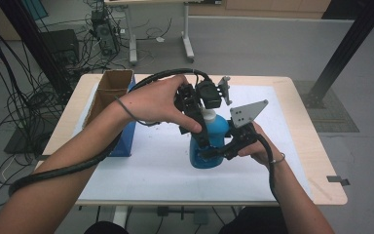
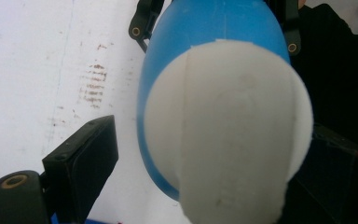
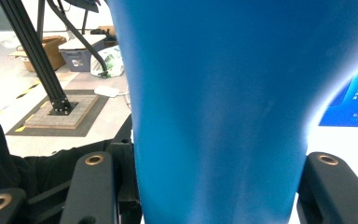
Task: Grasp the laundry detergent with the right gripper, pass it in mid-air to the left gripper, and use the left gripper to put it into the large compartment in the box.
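Blue bottle (image 3: 219,107) between right gripper's (image 1: 217,150) jaws

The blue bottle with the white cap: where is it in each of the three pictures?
High view: blue bottle stands just right of centre on the white mat.
Left gripper view: seen from above, centre, behind its white cap.
Right gripper view: its blue body spans the middle.
Shared landmark: the right gripper shut on the bottle's body.
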